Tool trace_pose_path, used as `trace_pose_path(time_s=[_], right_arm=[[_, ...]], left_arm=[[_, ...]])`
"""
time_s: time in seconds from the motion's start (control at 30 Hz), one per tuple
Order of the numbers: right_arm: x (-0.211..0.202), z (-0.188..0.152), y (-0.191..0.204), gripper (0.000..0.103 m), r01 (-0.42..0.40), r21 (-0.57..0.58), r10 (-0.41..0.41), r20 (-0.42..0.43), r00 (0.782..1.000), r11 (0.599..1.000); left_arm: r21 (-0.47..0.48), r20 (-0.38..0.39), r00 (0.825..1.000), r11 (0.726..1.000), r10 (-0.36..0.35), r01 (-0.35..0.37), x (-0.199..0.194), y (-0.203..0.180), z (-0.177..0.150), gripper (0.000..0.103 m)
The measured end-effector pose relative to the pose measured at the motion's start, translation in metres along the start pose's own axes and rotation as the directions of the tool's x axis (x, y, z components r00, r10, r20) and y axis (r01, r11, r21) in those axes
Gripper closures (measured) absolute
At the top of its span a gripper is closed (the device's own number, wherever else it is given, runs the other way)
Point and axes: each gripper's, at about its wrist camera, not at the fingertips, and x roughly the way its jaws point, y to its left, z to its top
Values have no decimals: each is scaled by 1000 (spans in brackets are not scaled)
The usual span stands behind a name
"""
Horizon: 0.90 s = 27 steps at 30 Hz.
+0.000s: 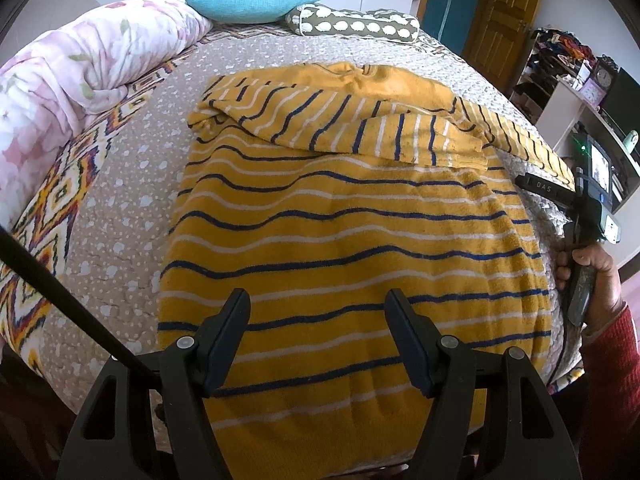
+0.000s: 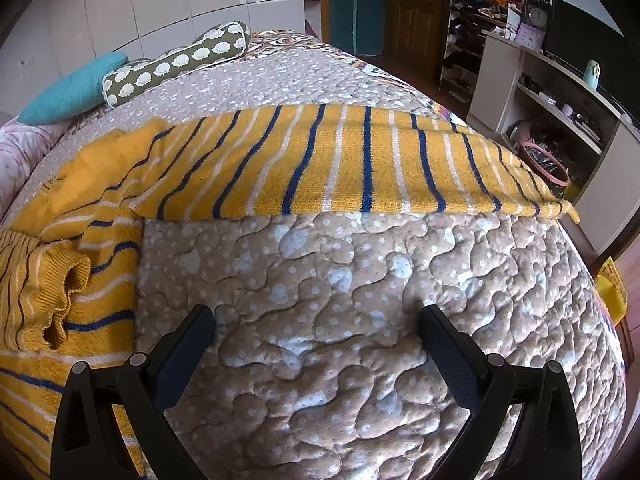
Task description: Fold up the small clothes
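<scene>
The bed carries the yellow striped sweater spread flat, collar towards the teal pillow, hem at the near edge, so its long axis runs up the bed. One sleeve is folded across the chest; the other sleeve lies straight out sideways. The right gripper, jaws wide and empty over bare quilt, is nearer that sleeve, just short of it. The left gripper hangs open over the hem, holding nothing.
</scene>
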Motion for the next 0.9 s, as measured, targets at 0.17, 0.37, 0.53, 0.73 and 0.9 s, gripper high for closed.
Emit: trace_pose_path(time_s=[0.17,0.37,0.53,0.73,0.9], right_arm=[[0,0,1,0,4,-2,-4,0,1000,1000],[0,0,1,0,2,-1,-2,2,1000,1000],[-1,-2,-1,0,-8,7,8,9,1000,1000],[-6,-5,-5,0,-19,16,19,16,1000,1000],[-7,-5,-8,0,-28,20,28,20,999,999]], left_arm=[[5,-5,1000,1000,2,-2,0,-4,3,35],[11,-6,999,999,35,-35,-1,-12,9,35],[-9,-34,998,998,55,-55,4,-18,15,35],[-6,-34,998,998,57,-57,6,-32,21,35],[16,-34,998,998,61,-60,8,-45,22,35]])
